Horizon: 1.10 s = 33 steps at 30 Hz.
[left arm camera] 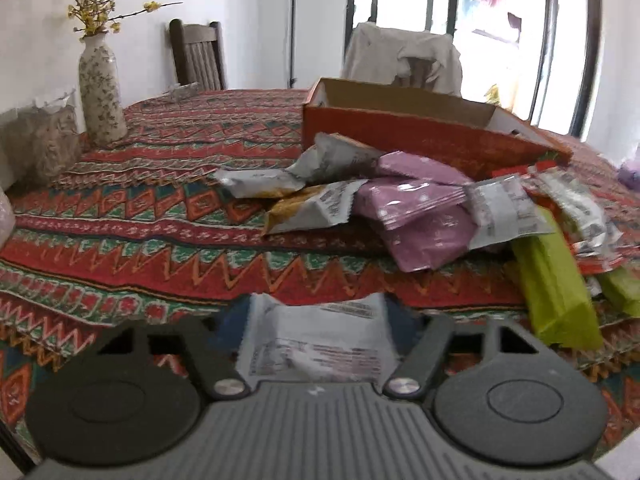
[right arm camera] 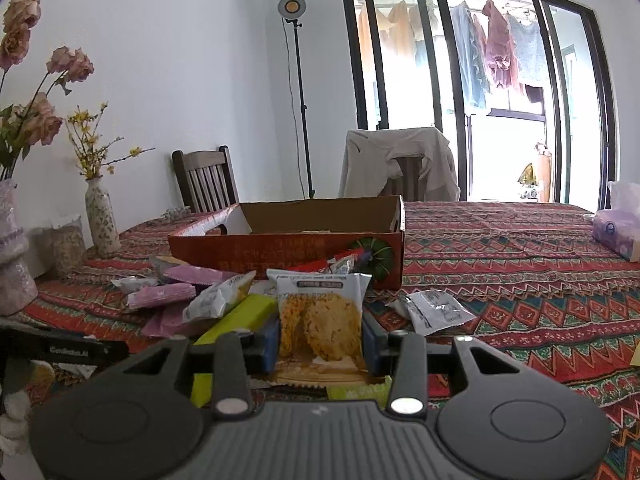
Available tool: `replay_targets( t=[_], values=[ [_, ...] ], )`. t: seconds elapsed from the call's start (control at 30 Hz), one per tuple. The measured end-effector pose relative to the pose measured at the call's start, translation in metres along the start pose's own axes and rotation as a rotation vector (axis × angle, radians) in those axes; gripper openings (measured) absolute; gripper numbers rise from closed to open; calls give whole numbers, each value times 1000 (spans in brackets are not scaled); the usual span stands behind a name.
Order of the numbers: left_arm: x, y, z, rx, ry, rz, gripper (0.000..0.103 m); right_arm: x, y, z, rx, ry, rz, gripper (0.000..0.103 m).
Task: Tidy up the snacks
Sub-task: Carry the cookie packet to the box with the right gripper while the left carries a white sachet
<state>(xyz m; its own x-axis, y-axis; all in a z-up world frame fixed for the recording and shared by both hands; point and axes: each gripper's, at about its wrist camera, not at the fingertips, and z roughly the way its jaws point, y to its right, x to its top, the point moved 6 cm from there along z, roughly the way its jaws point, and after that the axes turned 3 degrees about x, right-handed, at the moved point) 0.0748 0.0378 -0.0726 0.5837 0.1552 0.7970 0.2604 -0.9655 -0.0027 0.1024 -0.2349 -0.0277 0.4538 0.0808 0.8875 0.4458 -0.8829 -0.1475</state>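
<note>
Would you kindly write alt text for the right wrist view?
The right tongs grip a cracker packet upright above a snack pile on a patterned tablecloth. Behind stands an open orange box, apparently empty.

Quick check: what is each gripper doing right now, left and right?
Left gripper: white packet between its jaws; grip cannot be told.
Right gripper: shut on a cookie packet.

walls (right arm camera: 160, 60) white | chairs (right arm camera: 206, 178) wooden | balcony doors (right arm camera: 480, 92) black-framed, bright | lamp stand (right arm camera: 298, 92) in corner
</note>
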Motion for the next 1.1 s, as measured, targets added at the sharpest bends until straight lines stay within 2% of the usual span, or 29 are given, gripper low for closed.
replay_targets(
  t=[0.03, 0.13, 0.57, 0.77, 0.9, 1.1],
  values=[
    [0, 2, -2, -7, 1, 5, 53, 0, 0, 0, 1, 2, 0, 40],
    [1, 5, -3, 0, 12, 22, 51, 2, 1, 0, 2, 9, 1, 40],
    [19, 1, -21, 3, 87, -8, 49, 11, 1, 3, 27, 40, -2, 40],
    [42, 4, -38, 5, 132, -10, 49, 26, 0, 3, 53, 101, -2, 40],
    [64, 11, -46, 5, 143, -12, 49, 39, 5, 7, 99, 156, 44, 40],
    [102, 31, -55, -36, 199, -13, 49, 63, 16, 20, 122, 205, 98, 40]
  ],
)
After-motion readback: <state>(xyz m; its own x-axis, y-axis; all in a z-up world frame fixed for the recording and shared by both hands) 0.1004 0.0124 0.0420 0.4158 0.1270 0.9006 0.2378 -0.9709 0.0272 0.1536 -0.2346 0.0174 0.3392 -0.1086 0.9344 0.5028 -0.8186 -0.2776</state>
